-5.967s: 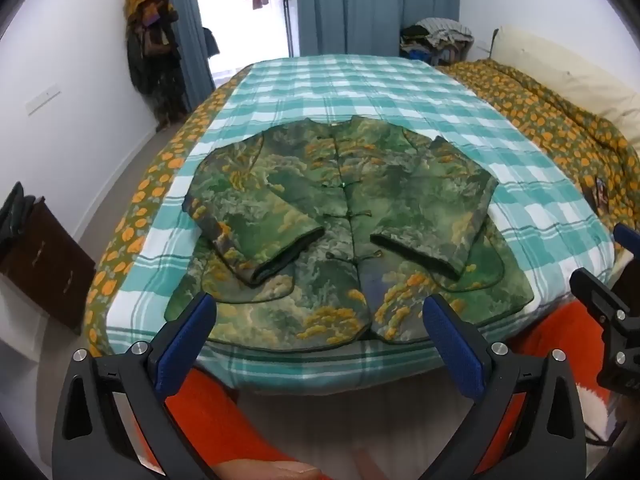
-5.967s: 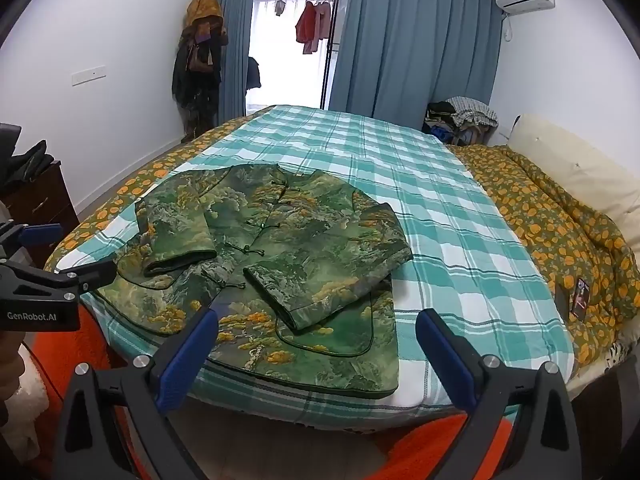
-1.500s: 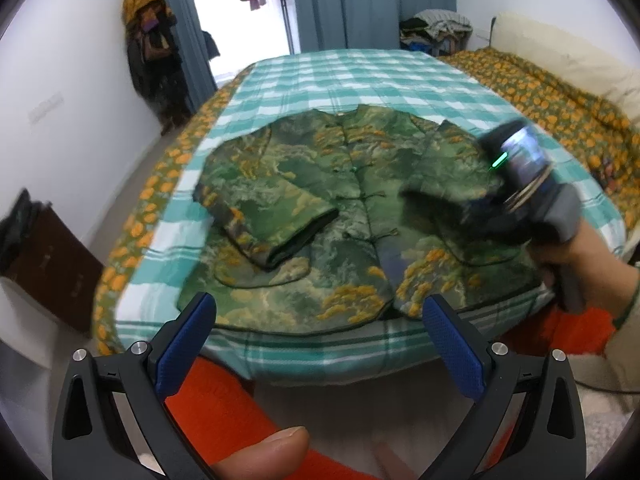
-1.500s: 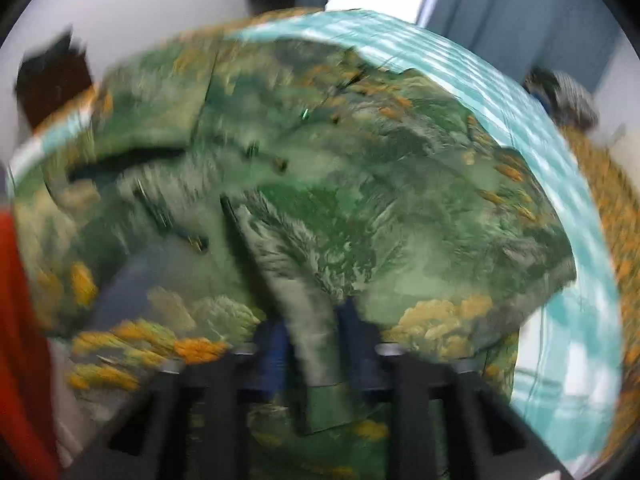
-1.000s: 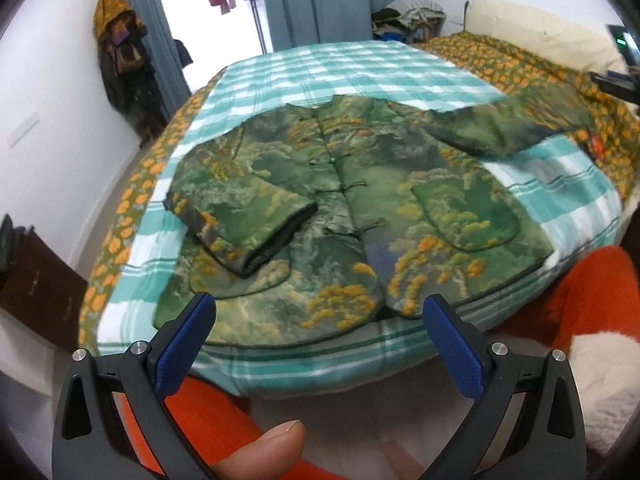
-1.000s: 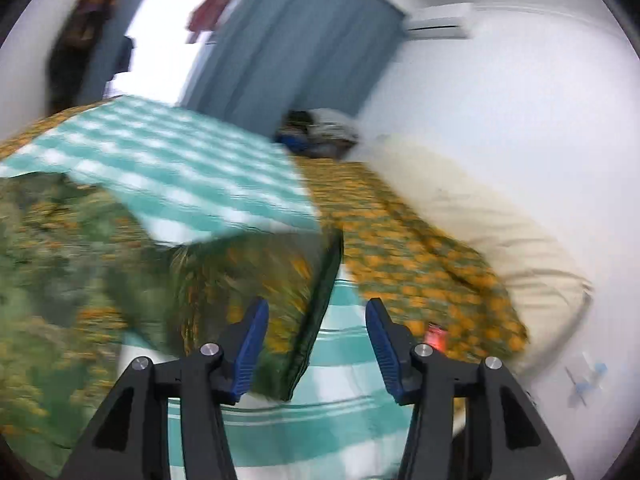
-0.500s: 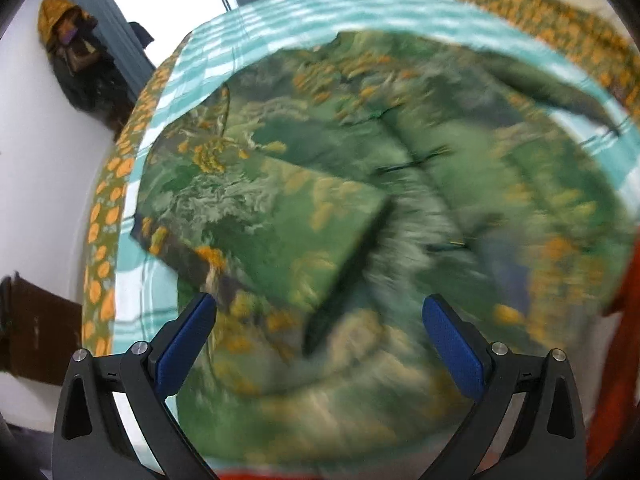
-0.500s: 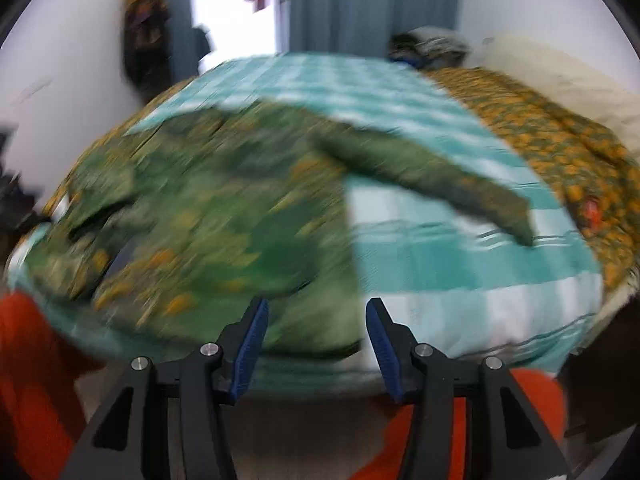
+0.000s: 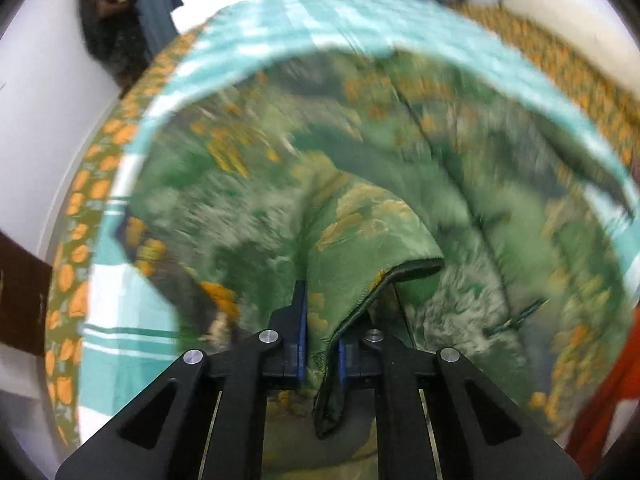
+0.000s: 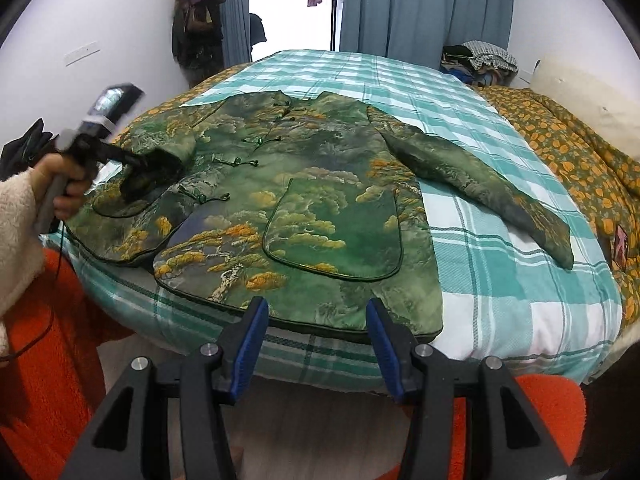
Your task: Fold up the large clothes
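Observation:
A green jacket (image 10: 304, 184) with orange tree print lies face up on the teal checked bed (image 10: 500, 280). Its right sleeve (image 10: 480, 176) lies spread out across the sheet. My left gripper (image 9: 320, 344) is shut on the cuff of the left sleeve (image 9: 360, 240) and holds it lifted; it also shows in the right wrist view (image 10: 132, 160) at the jacket's left side. My right gripper (image 10: 316, 336) is open and empty, held off the bed's near edge in front of the jacket hem.
An orange-print quilt (image 10: 568, 152) covers the bed's right side, with a cream pillow (image 10: 592, 96). Blue curtains (image 10: 420, 4) and hanging clothes (image 10: 196, 20) are at the back. Orange fabric (image 10: 60, 340) lies below the near edge. A dark cabinet (image 9: 20, 292) stands left.
My left gripper has moved in and shut on the left sleeve cuff, lifting it. My right gripper has let go of the right sleeve, now spread out, and pulled back to the near edge.

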Tool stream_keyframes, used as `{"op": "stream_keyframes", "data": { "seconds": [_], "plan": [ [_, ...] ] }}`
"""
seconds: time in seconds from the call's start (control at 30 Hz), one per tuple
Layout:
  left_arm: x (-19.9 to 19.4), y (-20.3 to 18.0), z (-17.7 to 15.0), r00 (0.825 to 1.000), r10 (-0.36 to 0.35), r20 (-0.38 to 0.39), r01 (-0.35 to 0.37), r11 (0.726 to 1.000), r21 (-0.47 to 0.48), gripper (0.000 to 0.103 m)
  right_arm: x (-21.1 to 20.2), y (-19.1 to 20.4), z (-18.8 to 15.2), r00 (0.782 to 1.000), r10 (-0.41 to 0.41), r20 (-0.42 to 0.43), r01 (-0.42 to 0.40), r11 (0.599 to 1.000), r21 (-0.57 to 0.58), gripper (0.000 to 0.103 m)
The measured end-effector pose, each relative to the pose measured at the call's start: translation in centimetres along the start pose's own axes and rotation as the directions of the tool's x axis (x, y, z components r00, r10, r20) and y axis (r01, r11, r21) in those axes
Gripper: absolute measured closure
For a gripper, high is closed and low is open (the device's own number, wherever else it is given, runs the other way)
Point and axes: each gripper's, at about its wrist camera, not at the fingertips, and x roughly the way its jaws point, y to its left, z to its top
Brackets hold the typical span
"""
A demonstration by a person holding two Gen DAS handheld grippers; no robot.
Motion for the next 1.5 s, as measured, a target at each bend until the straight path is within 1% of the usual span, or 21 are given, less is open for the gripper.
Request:
{"op": "stream_keyframes", "data": {
  "seconds": [0.1, 0.2, 0.23, 0.27, 0.33, 0.4, 0.47, 0.5, 0.57, 0.67, 0.77, 0.83, 0.9, 1.0, 1.13, 1.2, 1.27, 1.33, 1.4, 1.47, 1.5],
  "plan": [
    [-6.0, 6.1, 1.4, 0.993, 0.041, 0.109, -0.028, 0.992, -0.12, 0.093, 0.1, 0.0, 0.1, 1.0, 0.0, 0.01, 0.0, 1.0, -0.003, 0.051],
    [-10.4, 13.6, 2.2, 0.967, 0.195, 0.163, -0.153, 0.958, -0.241, 0.092, 0.4, 0.2, 0.2, 1.0, 0.005, 0.006, -0.004, 1.0, -0.009, 0.051],
    [-11.4, 16.1, 2.0, 0.954, 0.256, 0.159, -0.202, 0.935, -0.29, 0.088, 0.5, 0.3, 0.2, 1.0, 0.006, 0.006, -0.006, 1.0, -0.009, 0.051],
    [-12.1, 18.5, 1.7, 0.939, 0.311, 0.145, -0.248, 0.907, -0.34, 0.078, 0.5, 0.4, 0.2, 1.0, 0.008, 0.008, -0.008, 1.0, -0.011, 0.051],
    [-13.6, 23.6, 0.2, 0.899, 0.427, 0.101, -0.341, 0.825, -0.45, 0.061, 0.5, 0.6, 0.2, 1.0, 0.008, 0.011, -0.008, 1.0, -0.013, 0.051],
    [-14.9, 27.8, -2.7, 0.852, 0.522, 0.029, -0.423, 0.721, -0.548, 0.045, 0.5, 0.6, 0.1, 1.0, 0.006, 0.014, -0.006, 1.0, -0.014, 0.051],
    [-15.5, 29.5, -5.6, 0.86, 0.511, 0.009, -0.399, 0.683, -0.611, 0.035, 0.5, 0.5, 0.1, 1.0, 0.003, 0.013, -0.003, 1.0, -0.008, 0.051],
    [-15.6, 29.7, -7.4, 0.879, 0.477, 0.007, -0.363, 0.679, -0.638, 0.034, 0.6, 0.5, 0.1, 1.0, 0.001, 0.012, -0.001, 1.0, -0.004, 0.051],
    [-15.1, 28.9, -9.9, 0.914, 0.406, 0.005, -0.304, 0.692, -0.655, 0.032, 0.8, 0.2, 0.2, 1.0, -0.003, 0.008, 0.003, 1.0, 0.009, 0.051],
    [-13.0, 25.1, -12.1, 0.972, 0.234, 0.02, -0.168, 0.754, -0.635, 0.029, 1.0, -0.6, 0.4, 1.0, -0.002, 0.005, 0.002, 0.999, 0.04, 0.051],
    [-10.1, 19.9, -12.6, 0.998, 0.049, 0.032, -0.022, 0.818, -0.575, 0.019, 1.8, -2.4, 0.6, 1.0, -0.001, -0.016, 0.003, 0.995, 0.104, 0.046],
    [-7.9, 16.2, -12.4, 0.999, -0.046, 0.016, 0.048, 0.849, -0.526, 0.016, 2.4, -4.0, 0.8, 0.999, 0.001, -0.034, 0.004, 0.988, 0.157, 0.038],
    [-5.2, 13.5, -11.8, 0.994, -0.103, -0.023, 0.079, 0.873, -0.48, 0.016, 3.2, -6.0, 0.9, 0.999, -0.003, -0.046, 0.012, 0.978, 0.208, 0.037],
    [-1.9, 10.7, -11.0, 0.987, -0.141, -0.082, 0.094, 0.903, -0.42, 0.016, 5.1, -8.7, 1.0, 0.995, -0.032, -0.093, 0.053, 0.97, 0.238, 0.035],
    [0.8, 8.8, -10.5, 0.976, -0.178, -0.126, 0.117, 0.914, -0.389, 0.017, 7.7, -11.3, 0.6, 0.988, 0.008, -0.153, 0.033, 0.964, 0.265, 0.035],
    [1.4, 8.0, -10.6, 0.971, -0.195, -0.137, 0.132, 0.919, -0.371, 0.03, 9.3, -12.1, 0.0, 0.98, 0.049, -0.191, 0.007, 0.96, 0.28, 0.035],
    [1.4, 7.6, -11.3, 0.97, -0.188, -0.155, 0.124, 0.929, -0.349, 0.055, 10.6, -12.6, -0.6, 0.972, 0.103, -0.213, -0.033, 0.95, 0.31, 0.035],
    [1.3, 7.2, -11.5, 0.967, -0.202, -0.155, 0.14, 0.931, -0.337, 0.072, 11.3, -12.8, -1.1, 0.962, 0.182, -0.202, -0.101, 0.929, 0.355, 0.035],
    [0.8, 7.2, -11.4, 0.967, -0.208, -0.15, 0.147, 0.928, -0.343, 0.08, 11.6, -12.8, -1.4, 0.954, 0.237, -0.185, -0.151, 0.91, 0.387, 0.036],
    [0.4, 6.8, -11.3, 0.969, -0.201, -0.145, 0.144, 0.932, -0.331, 0.084, 11.4, -12.3, -1.3, 0.958, 0.214, -0.19, -0.133, 0.921, 0.366, 0.061],
    [-0.1, 6.6, -11.3, 0.971, -0.194, -0.143, 0.141, 0.938, -0.317, 0.085, 11.2, -12.1, -1.2, 0.963, 0.19, -0.189, -0.116, 0.932, 0.344, 0.083]
  ]
}}
